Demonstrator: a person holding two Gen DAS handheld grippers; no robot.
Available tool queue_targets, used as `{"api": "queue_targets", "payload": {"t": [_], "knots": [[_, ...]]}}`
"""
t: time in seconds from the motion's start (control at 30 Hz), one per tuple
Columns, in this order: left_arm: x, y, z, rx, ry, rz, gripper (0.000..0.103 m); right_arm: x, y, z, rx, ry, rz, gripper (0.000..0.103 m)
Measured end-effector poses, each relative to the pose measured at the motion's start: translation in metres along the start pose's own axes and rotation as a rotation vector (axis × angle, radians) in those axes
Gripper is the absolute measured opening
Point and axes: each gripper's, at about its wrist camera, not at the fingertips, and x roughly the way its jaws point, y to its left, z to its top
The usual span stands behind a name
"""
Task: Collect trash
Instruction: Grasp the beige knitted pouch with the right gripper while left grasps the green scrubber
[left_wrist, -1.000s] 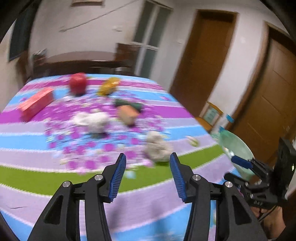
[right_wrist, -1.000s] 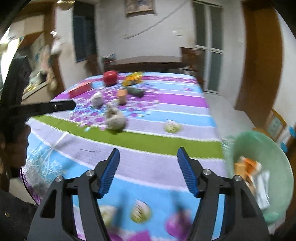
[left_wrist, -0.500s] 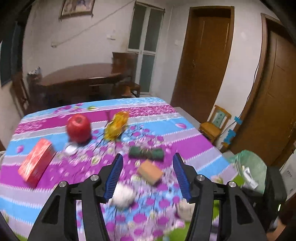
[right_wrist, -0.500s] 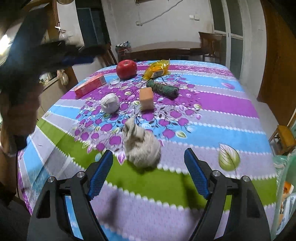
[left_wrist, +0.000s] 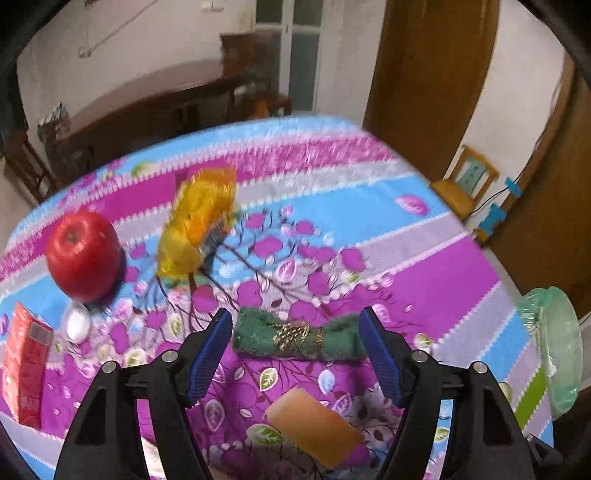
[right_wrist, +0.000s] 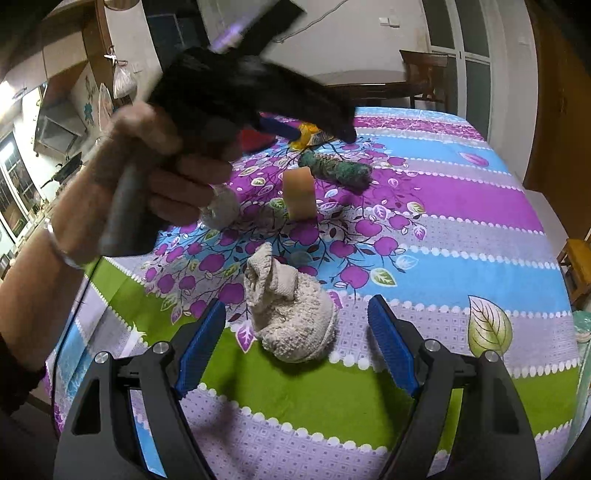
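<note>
My left gripper (left_wrist: 295, 350) is open above the table, its blue pads on either side of a green fuzzy roll with a gold band (left_wrist: 299, 338). A yellow crumpled wrapper (left_wrist: 199, 225) lies beyond it. My right gripper (right_wrist: 295, 347) is open, straddling a crumpled off-white cloth wad (right_wrist: 291, 317). A smaller white wad (right_wrist: 223, 210) lies partly behind the left hand. A green bin with a plastic liner (left_wrist: 554, 347) stands off the table's right edge.
A red apple (left_wrist: 83, 254), a red box (left_wrist: 26, 358), a small white cap (left_wrist: 75, 321) and an orange block (left_wrist: 314, 428) lie on the flowered tablecloth (left_wrist: 406, 258). The left hand and gripper body (right_wrist: 207, 122) fill the upper left of the right wrist view.
The left gripper moved forward over the table, from the near wads to the green roll. The right gripper moved closer to the off-white cloth wad. Both stayed open.
</note>
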Motion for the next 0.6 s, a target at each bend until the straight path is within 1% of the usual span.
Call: {"api": "queue_targets", "payload": {"t": [0.03,0.07,0.1,0.13,0.17,0.2,0.23,0.27,0.3,0.33,0.4,0.47,0.6], "knots": [[0.008,-0.001,0.000,0.003,0.024,-0.002,0.071,0.001,0.001,0.000,-0.002,0.003,0.002,0.076],[0.013,-0.003,-0.002,0.016,0.044,0.009,0.067,0.001,0.001,0.001,-0.004,0.006,0.006,0.076],[0.017,-0.009,-0.005,0.050,0.045,0.042,0.058,0.002,0.002,0.001,-0.003,0.008,0.012,0.076],[0.017,-0.011,-0.005,0.064,0.037,0.058,0.052,0.003,0.002,0.001,0.001,0.011,0.016,0.070],[0.016,-0.013,-0.005,0.071,0.026,0.066,0.048,0.005,0.001,0.001,0.006,0.019,0.023,0.057],[0.014,-0.013,-0.006,0.070,0.018,0.059,0.039,0.008,0.000,0.002,0.013,0.035,0.026,0.050],[0.012,-0.013,-0.006,0.069,0.006,0.053,0.024,0.010,-0.001,0.002,0.024,0.046,0.027,0.043],[0.009,-0.012,-0.005,0.070,-0.007,0.057,0.004,0.008,-0.002,0.001,0.030,0.043,0.036,0.041],[0.008,-0.011,-0.004,0.059,-0.001,0.047,0.006,0.007,-0.002,0.001,0.033,0.037,0.042,0.040],[0.004,-0.010,-0.003,0.047,-0.011,0.019,0.006,0.004,-0.001,0.000,0.035,0.034,0.044,0.038],[-0.006,-0.012,-0.003,0.064,-0.055,0.036,0.005,0.002,-0.002,-0.001,0.043,0.029,0.047,0.037],[-0.016,-0.011,-0.001,0.061,-0.083,0.019,0.005,-0.001,-0.002,-0.003,0.050,0.022,0.047,0.035],[-0.048,-0.013,-0.002,0.041,-0.142,-0.026,0.005,-0.021,-0.002,-0.009,0.062,-0.030,0.058,0.035]]}}
